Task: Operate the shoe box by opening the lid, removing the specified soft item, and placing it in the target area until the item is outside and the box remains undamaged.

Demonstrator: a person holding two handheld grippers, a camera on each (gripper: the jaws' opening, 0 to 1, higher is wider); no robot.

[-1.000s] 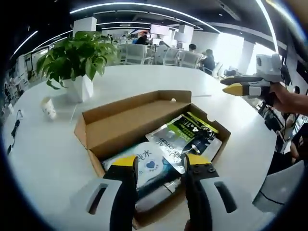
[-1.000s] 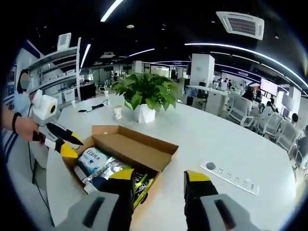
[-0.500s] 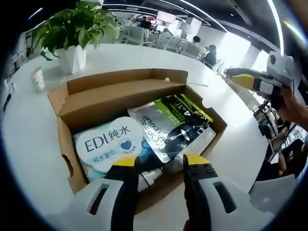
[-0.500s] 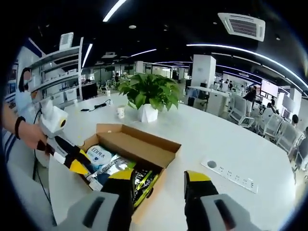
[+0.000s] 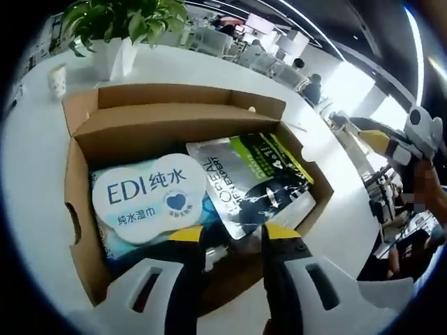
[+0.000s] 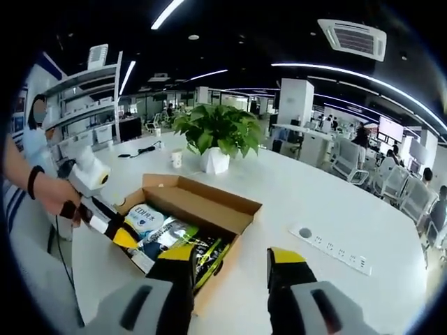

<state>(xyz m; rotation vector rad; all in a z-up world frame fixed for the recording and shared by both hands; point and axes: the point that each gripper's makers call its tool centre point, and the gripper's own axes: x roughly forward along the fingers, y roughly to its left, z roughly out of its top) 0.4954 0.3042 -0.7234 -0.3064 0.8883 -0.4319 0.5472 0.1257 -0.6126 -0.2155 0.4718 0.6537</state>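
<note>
Left gripper (image 5: pixel 230 234), jaws apart, hung at lower centre over the soft, probably light wipes pack (image 5: pixel 148 199); an edge grip suits.

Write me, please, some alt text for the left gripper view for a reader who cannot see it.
The open left gripper hovers at the near edge of an open cardboard box holding a wet-wipes pack and a silver sachet. The box sits on a white table, with a potted plant behind.

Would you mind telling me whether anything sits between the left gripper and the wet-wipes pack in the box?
Nothing visible does. The lid is folded back, and the left gripper hangs open over the box's near edge, just short of the wet-wipes pack.
</note>
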